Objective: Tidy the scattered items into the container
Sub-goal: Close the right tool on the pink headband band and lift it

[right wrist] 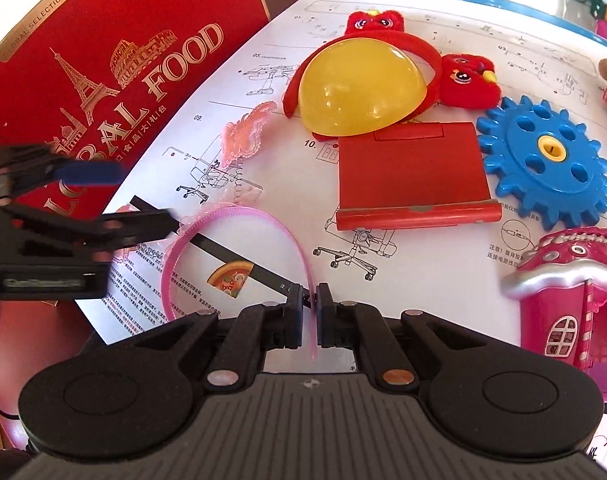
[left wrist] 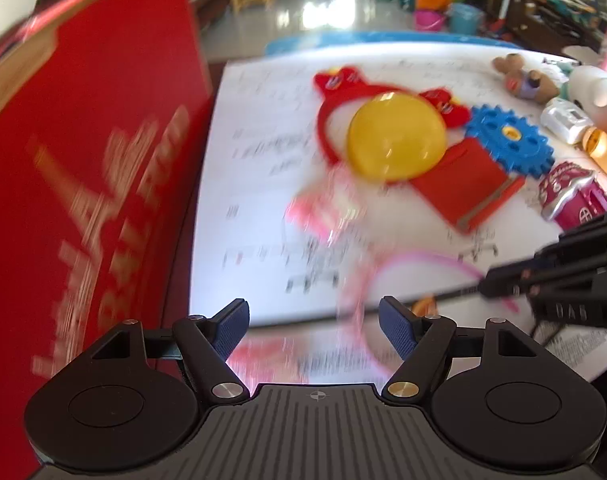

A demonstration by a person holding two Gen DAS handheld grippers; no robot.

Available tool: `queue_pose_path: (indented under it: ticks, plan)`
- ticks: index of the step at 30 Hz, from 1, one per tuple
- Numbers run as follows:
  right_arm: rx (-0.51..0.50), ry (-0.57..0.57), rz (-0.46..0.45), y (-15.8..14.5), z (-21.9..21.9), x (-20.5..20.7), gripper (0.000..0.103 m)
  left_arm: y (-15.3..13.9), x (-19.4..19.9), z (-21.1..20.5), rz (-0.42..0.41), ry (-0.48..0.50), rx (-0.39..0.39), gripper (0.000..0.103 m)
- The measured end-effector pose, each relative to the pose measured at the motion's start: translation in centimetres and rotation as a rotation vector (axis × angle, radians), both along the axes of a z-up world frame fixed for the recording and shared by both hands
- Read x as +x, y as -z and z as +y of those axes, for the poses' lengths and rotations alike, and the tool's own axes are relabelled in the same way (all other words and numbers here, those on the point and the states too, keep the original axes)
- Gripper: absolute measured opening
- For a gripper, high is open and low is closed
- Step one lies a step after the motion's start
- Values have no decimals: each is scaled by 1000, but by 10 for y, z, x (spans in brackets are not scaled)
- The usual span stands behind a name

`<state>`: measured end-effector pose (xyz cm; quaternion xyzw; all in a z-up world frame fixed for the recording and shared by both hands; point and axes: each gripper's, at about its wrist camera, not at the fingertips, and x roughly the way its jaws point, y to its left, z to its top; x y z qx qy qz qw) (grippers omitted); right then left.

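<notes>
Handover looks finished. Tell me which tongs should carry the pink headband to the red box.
Right. The right tongs are shut on the pink headband, while the left tongs stand open, holding nothing, beside the red box.

red box [right wrist: 103,60] blocks left, toys [right wrist: 543,160] crowd right

1. Red box [right wrist: 115,60], standing at the table's left edge: gold "GLOBAL FOOD" across its face, "GLOBAL SELECTION" along its top border, and a line of small Chinese characters under the title.
2. Instruction sheet [right wrist: 287,168] spread over the table: step numbers "05.", "09.", "10." beside chair diagrams; small Chinese print.
</notes>
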<state>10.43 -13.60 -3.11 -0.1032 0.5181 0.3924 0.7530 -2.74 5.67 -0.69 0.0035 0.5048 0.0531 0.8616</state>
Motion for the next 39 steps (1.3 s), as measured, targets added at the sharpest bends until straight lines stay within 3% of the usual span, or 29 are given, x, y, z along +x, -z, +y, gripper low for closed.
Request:
queue_pose_path:
  ticks: [4,9,11,13,16,18,22,26,27,29,31,32,33,34,35,36,38,39]
  plan:
    - [4,12,-8,0,-2,-2,7,5,-11,-5,47,2,-76,82]
    - [7,12,2,0,-1,-3,8,24,-1,-22,80,0,-31,76]
    - [8,10,12,0,-1,-5,9,33,2,-23,95,-6,-15,63]
    - [7,1,20,-1,0,-8,10,34,0,-20,77,4,-19,30]
    - [-5,-16,20,-1,5,-10,12,32,-7,-15,68,24,-5,8]
    - [-11,-20,15,-2,10,-7,15,32,-11,-9,60,40,-25,5]
    - [-16,-55,-14,-5,26,-5,37,32,-20,2,42,59,-62,5]
    - [-24,-116,-39,-6,46,-10,38,31,-23,9,33,52,-99,6]
    - [-30,-127,-43,-5,50,-12,38,32,-24,11,35,45,-103,14]
    - [-32,-142,-53,-3,55,-17,38,32,-25,12,36,28,-101,22]
    - [-51,-172,-93,-3,60,-24,36,32,-26,12,40,10,-87,51]
    - [-66,-184,-121,-2,62,-27,25,33,-26,10,53,-3,-68,66]
    - [-80,-193,-151,-2,63,-31,18,36,-25,8,78,-23,-40,93]
    - [-87,-195,-169,-1,64,-33,8,41,-24,6,103,-40,-10,98]
    - [-79,-187,-164,-1,63,-32,5,43,-25,6,93,-48,-12,95]
    - [-60,-170,-138,-1,61,-30,5,43,-26,8,86,-52,-42,84]
    - [-13,-144,-61,-1,59,-26,3,35,-25,10,64,-48,-43,46]
    - [3,-140,-40,0,59,-27,3,31,-23,11,61,-45,-30,9]
